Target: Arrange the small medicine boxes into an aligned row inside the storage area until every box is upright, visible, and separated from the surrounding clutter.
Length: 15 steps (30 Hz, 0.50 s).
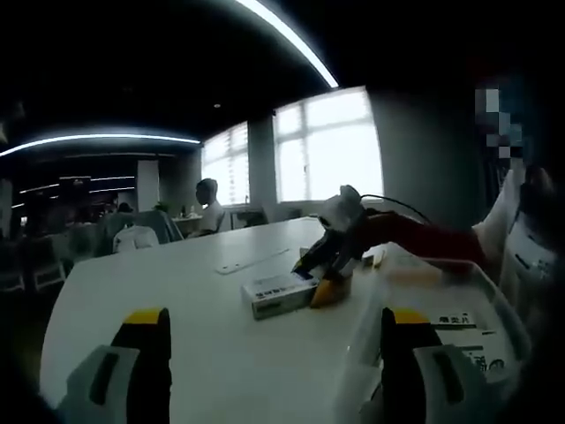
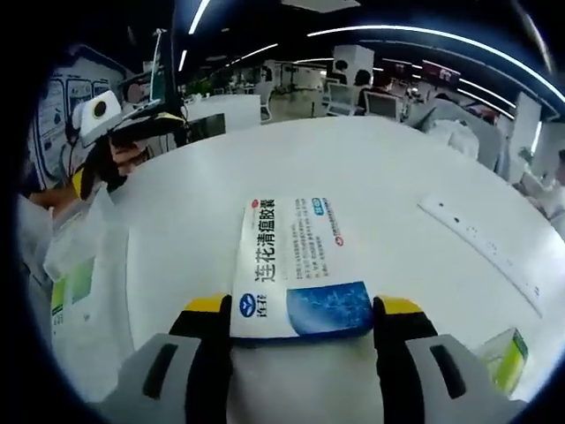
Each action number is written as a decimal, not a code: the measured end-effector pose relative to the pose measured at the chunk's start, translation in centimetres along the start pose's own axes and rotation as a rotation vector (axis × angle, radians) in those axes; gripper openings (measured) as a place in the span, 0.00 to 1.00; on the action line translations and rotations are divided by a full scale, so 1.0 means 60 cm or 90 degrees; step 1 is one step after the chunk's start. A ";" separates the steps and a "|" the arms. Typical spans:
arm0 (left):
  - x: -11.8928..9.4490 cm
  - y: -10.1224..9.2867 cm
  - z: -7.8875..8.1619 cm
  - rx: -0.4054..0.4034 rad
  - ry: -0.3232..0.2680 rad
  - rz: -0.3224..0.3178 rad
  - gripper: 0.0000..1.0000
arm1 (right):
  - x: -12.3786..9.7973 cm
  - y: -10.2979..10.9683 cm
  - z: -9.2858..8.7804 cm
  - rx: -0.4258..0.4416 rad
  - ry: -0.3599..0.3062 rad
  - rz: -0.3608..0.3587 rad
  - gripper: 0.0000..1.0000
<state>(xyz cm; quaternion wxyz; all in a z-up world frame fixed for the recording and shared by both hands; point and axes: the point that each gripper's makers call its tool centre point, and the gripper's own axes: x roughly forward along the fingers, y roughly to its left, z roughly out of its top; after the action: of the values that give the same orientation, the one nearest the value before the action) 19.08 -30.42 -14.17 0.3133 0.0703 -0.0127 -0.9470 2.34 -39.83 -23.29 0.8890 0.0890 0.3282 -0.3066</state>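
So the right gripper (image 2: 300,322) has its yellow-tipped jaws pinching the near end of a flat white medicine box with a blue corner (image 2: 296,269), lying on the round white table (image 2: 397,177). The left gripper (image 1: 275,340) hangs with jaws spread wide, nothing between them. Just right of it sits a clear plastic storage bin (image 1: 481,291). A thin white ruler-like strip (image 2: 481,247) lies far right.

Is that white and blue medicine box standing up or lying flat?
Lying flat. The medicine box rests broad printed face up on the white table, between the right gripper jaws.
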 end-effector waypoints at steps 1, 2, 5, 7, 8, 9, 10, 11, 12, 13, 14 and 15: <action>0.000 -0.001 0.000 0.002 0.001 0.000 0.99 | 0.001 0.002 0.002 0.000 -0.002 -0.004 0.64; 0.000 -0.002 0.001 0.004 0.000 -0.001 0.99 | 0.003 0.005 0.004 -0.002 -0.003 -0.001 0.63; 0.000 -0.003 0.002 0.006 -0.001 -0.002 0.99 | 0.007 0.014 0.010 -0.002 -0.008 0.006 0.62; 0.000 -0.002 0.000 0.007 0.001 -0.001 0.99 | 0.010 0.014 0.012 0.004 -0.003 -0.001 0.61; 0.000 -0.002 0.000 0.006 0.002 0.000 0.99 | 0.010 0.014 0.012 0.005 -0.001 -0.002 0.61; 0.000 -0.001 0.000 0.005 0.002 0.000 0.99 | 0.009 0.015 0.012 0.005 0.000 -0.003 0.61; 0.000 -0.001 0.000 0.004 0.001 0.000 0.99 | 0.009 0.015 0.011 0.007 0.001 -0.003 0.61; 0.000 -0.001 0.000 0.003 0.001 0.000 0.99 | 0.008 0.015 0.012 0.008 0.001 -0.004 0.61; -0.001 0.000 0.000 0.002 0.000 0.000 0.99 | 0.007 0.016 0.015 0.021 -0.004 -0.003 0.60; -0.001 0.000 0.001 0.001 -0.002 0.001 0.99 | 0.007 0.017 0.016 0.026 -0.006 -0.002 0.60; -0.001 0.001 0.001 -0.001 -0.003 0.001 0.99 | 0.005 0.018 0.023 0.039 -0.017 0.002 0.60; -0.001 0.002 0.002 -0.004 -0.005 0.001 0.99 | 0.003 0.018 0.032 0.058 -0.031 0.007 0.60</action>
<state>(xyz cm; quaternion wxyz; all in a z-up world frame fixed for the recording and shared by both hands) 19.19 -30.45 -14.04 0.3144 0.0656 -0.0110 -0.9469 4.11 -39.76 -21.97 0.8933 0.1239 0.2914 -0.3188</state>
